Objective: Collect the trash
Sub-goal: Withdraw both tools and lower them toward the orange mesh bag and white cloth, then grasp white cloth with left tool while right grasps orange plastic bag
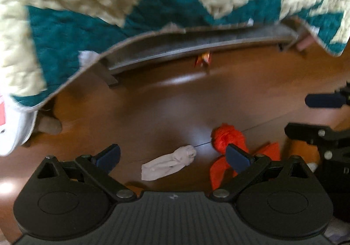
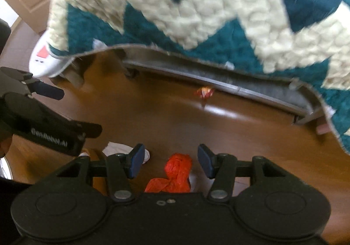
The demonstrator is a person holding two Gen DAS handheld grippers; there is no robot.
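A glossy brown wooden floor (image 1: 166, 100) catches pale glare; at the far side a teal-and-cream zigzag quilt (image 2: 196, 15) overhangs a grey bed frame (image 1: 196, 45)

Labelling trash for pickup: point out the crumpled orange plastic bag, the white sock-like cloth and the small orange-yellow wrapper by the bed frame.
Crumpled orange plastic bag (image 2: 178, 171), right wrist view, knotted top.
White sock-like cloth (image 1: 168, 165), left wrist view, middle.
Small orange-yellow wrapper (image 2: 204, 92), right wrist view, centre.

Bare wooden floor (image 1: 166, 100) lies open ahead of my spread fingers up to the bed frame (image 1: 196, 45), where the hanging quilt (image 2: 196, 15) closes off everything above and my other gripper (image 2: 50, 91) crowds the left side.
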